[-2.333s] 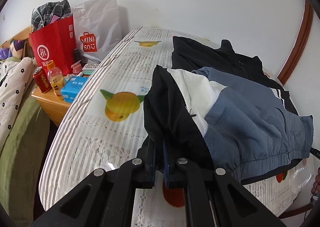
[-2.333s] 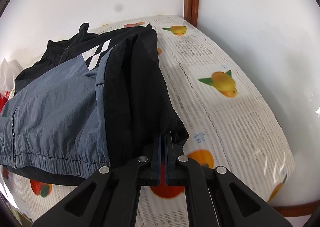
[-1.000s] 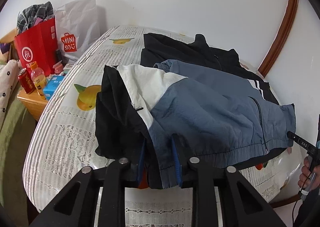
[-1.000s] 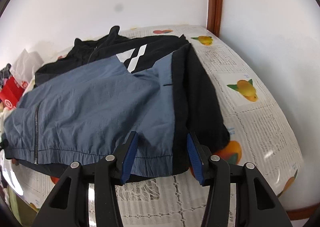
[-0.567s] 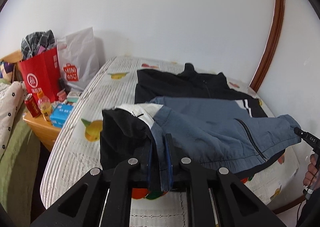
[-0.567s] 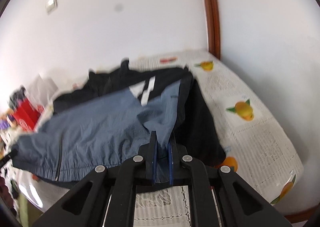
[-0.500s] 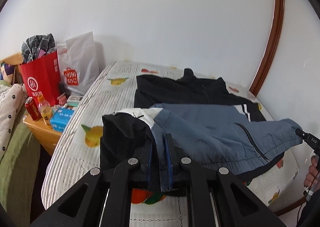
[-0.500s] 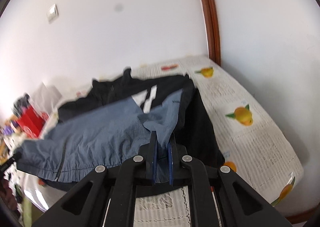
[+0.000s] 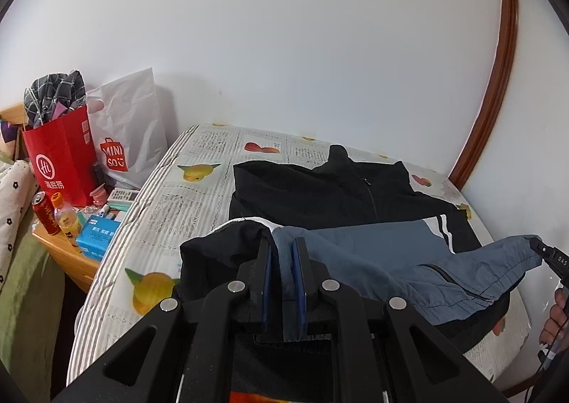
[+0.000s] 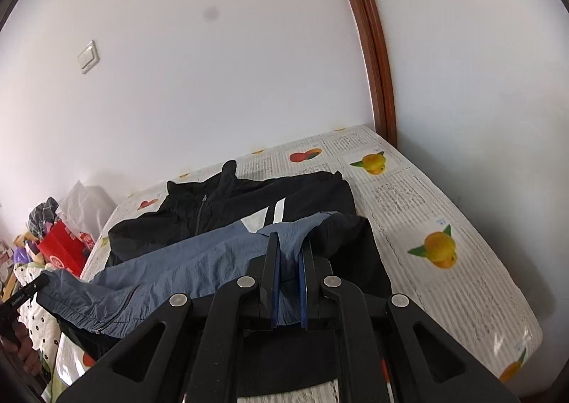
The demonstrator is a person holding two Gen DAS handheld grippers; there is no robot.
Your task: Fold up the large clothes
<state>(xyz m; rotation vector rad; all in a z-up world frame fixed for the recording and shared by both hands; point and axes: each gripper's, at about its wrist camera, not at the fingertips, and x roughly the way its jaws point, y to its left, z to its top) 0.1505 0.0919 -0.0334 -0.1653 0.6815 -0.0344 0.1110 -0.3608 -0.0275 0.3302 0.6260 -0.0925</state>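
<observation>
The jacket (image 9: 355,253), crinkly blue-and-black nylon with white stripes, lay on the table (image 9: 170,211) with its fruit-print plastic cover. The left gripper (image 9: 282,253) and right gripper (image 10: 290,250) each pinched the wrinkled blue hem, which hung raised off the tabletop between them, sagging in soft folds.

Inventory: one jacket (image 9: 355,196); two grippers, left gripper (image 9: 283,257) and right gripper (image 10: 291,253); two bags, red bag (image 9: 64,157) and white bag (image 9: 131,125); one can (image 9: 44,212); one bottle (image 9: 67,221); one blue box (image 9: 96,237).
</observation>
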